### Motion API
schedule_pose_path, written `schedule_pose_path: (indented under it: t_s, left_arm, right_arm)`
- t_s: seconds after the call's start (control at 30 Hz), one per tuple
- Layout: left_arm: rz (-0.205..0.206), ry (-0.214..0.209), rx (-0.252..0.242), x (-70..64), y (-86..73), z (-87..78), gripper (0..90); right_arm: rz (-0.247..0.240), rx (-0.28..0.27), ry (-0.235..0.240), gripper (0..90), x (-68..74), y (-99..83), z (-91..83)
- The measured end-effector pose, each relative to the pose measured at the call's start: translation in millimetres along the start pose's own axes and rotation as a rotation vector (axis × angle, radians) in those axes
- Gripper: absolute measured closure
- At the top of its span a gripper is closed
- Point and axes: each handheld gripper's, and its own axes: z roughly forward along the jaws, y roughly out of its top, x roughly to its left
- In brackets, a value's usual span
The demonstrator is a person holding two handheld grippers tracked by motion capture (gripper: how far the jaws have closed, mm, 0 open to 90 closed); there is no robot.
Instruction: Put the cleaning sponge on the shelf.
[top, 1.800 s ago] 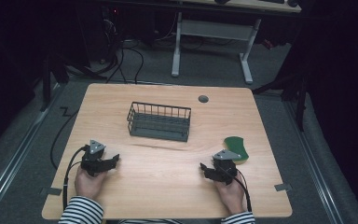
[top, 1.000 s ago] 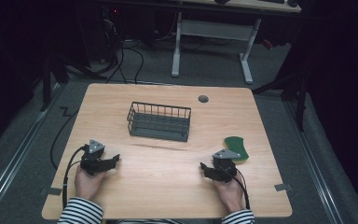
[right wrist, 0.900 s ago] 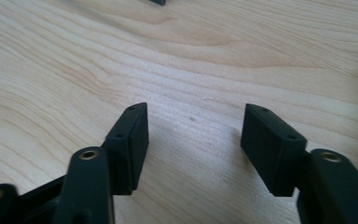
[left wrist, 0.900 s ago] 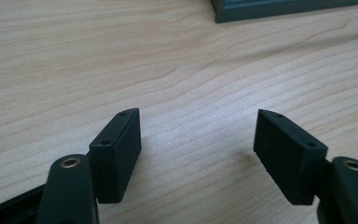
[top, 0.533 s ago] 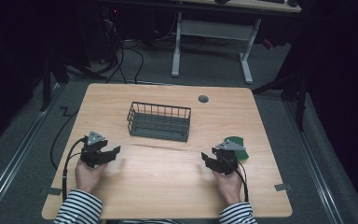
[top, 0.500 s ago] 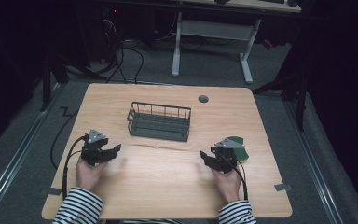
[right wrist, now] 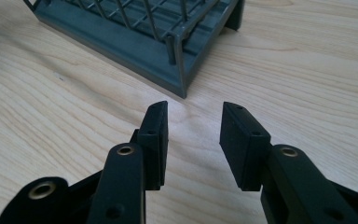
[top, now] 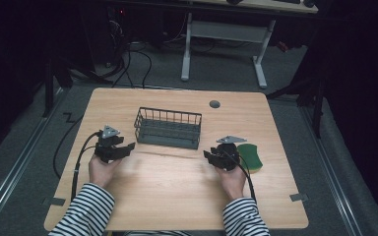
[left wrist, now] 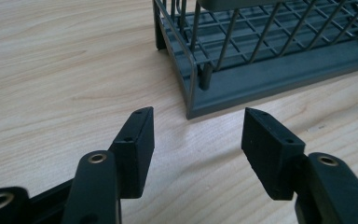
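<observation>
Both hands are low over the wooden table, striped sleeves coming in from the near edge, each one holding a claw angled in toward the middle. The left gripper sits just off the left end of the wire basket, jaws spread wide with nothing between them; in its own view the left gripper points right at the basket's near corner, close but not touching. The right gripper is near the basket's right front corner, also spread apart and empty, gap a bit narrower than the left one; seen in its own view, the right gripper is aimed at that corner post. A green sponge lies flat just beside the right hand, on its outer side, partly tucked behind the gripper. Further back there's a small round grey grommet in the tabletop, well apart from everything. The basket itself is dark grey wire, long and rectangular, upright with a solid base rail, sitting mid-table between the two claws, looks empty from above.
</observation>
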Motion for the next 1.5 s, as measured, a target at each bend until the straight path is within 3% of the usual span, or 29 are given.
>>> schedule_pose_path:
  t_s: [0.23, 0.4, 0.7, 1.3, 1.5]
  left_arm:
    - [-0.022, 0.008, -0.017, 3.7, 5.1, 14.0, 49.7]
    - [-0.041, 0.014, 0.005, 6.7, 1.8, 25.9, 54.4]
    - [-0.009, 0.018, 0.012, 2.5, 9.7, 36.7, 63.1]
    - [-0.043, -0.034, 0.018, 6.8, 5.1, 49.1, 85.0]
    - [-0.045, -0.042, 0.027, 5.9, 5.0, 48.3, 85.6]
  right_arm:
    - [-0.001, 0.010, 0.015, 63.3, 4.3, 10.7, 11.2]
    - [-0.002, 0.018, 0.010, 64.1, 8.9, 16.7, 25.4]
    - [0.007, 0.019, -0.003, 71.6, 7.6, 19.5, 38.1]
    - [-0.026, 0.007, -0.017, 85.4, 9.0, 19.3, 45.2]
    - [-0.032, 0.012, -0.023, 85.7, 9.4, 19.2, 44.2]
